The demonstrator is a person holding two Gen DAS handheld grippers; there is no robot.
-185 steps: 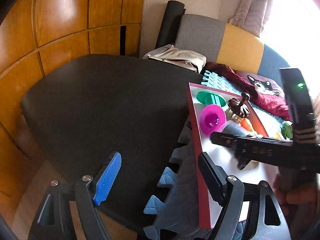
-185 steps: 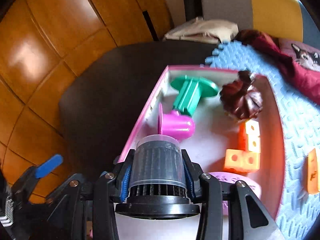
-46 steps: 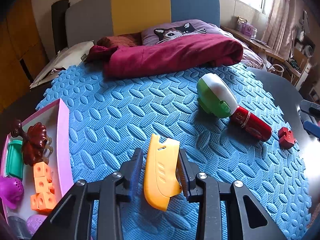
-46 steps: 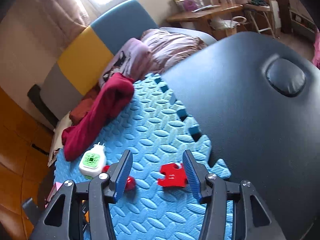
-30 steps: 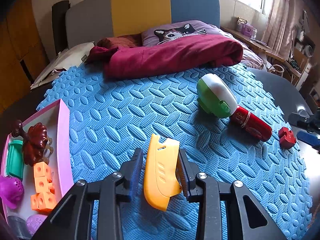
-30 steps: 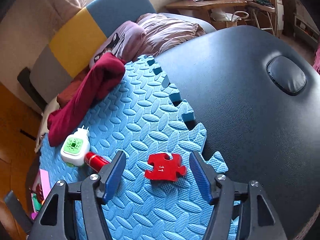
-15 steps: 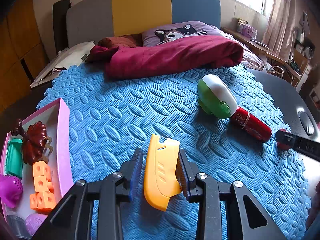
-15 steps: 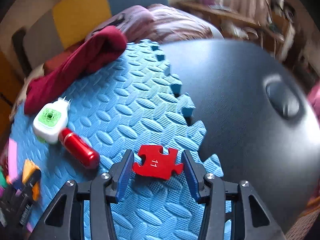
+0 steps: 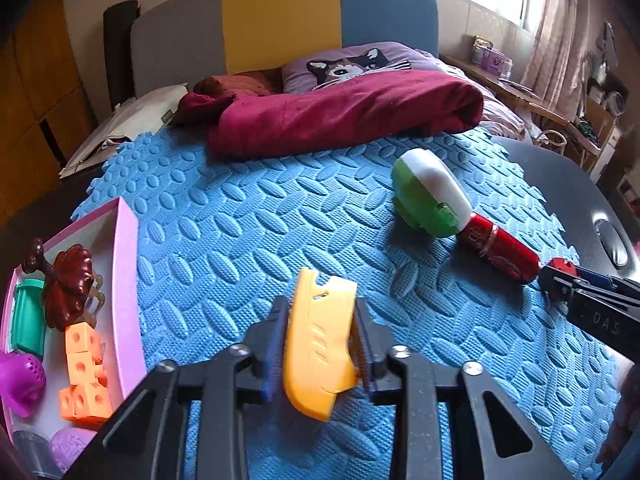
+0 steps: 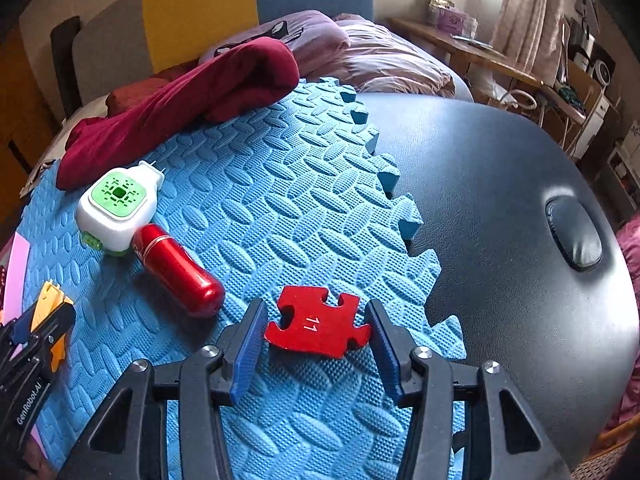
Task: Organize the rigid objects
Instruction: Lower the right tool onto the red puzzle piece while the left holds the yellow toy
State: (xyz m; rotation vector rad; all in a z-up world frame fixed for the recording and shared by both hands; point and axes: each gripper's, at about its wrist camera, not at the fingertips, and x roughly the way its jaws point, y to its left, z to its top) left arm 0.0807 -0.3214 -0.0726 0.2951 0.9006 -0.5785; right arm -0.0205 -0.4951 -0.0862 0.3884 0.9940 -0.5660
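My left gripper [image 9: 318,344] is shut on a yellow plastic piece [image 9: 320,340] just above the blue foam mat [image 9: 248,232]. My right gripper [image 10: 314,336] is open, its fingers either side of a red puzzle piece [image 10: 316,328] marked 11 that lies flat on the mat near its jagged right edge. A small gap shows on each side of the piece. A red cylinder [image 10: 178,270] and a green and white plug-in device [image 10: 118,208] lie to the left. The pink tray [image 9: 126,280] at far left holds several toys.
A dark red blanket [image 9: 340,116] and a cat pillow [image 9: 352,66] lie at the back of the mat. The dark padded table [image 10: 500,200] extends to the right of the mat. The left gripper [image 10: 36,336] shows at the left edge of the right wrist view.
My right gripper has come down around the red puzzle piece, which now lies between its fingers. My left gripper stays shut on the yellow piece and has hardly moved.
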